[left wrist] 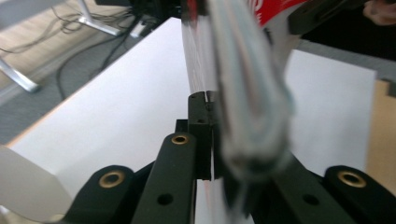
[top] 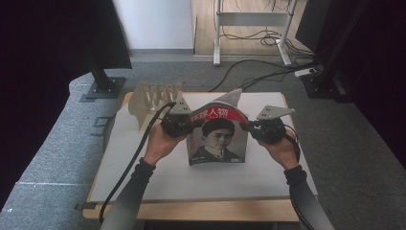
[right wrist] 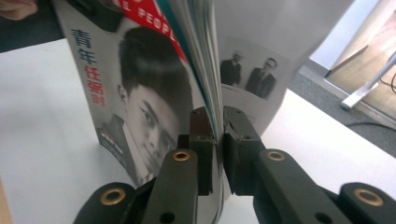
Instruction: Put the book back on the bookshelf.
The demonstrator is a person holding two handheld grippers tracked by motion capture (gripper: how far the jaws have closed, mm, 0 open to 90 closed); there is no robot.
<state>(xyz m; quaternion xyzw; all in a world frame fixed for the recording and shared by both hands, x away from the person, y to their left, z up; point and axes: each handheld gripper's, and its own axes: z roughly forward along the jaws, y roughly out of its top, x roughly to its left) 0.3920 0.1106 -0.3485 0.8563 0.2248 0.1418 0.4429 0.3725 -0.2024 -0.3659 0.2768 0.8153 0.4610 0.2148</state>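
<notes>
Glossy magazine (top: 218, 139) stands upright on the white table (top: 143, 177), centre, its bottom edge resting on the surface. Left hand-held gripper (top: 184, 125) is clamped on the left edge near the top; right hand-held gripper (top: 249, 127) is clamped on the right edge, pages pinched between its jaws. The top bows upward. Recommended: maintain both grips, keep the bottom edge seated, and move both sides evenly to avoid creasing pages.

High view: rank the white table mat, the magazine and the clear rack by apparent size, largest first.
1. White table mat
2. Magazine
3. Clear rack, though it stands farther from the camera, so its gap to the magazine is unsure.
</notes>
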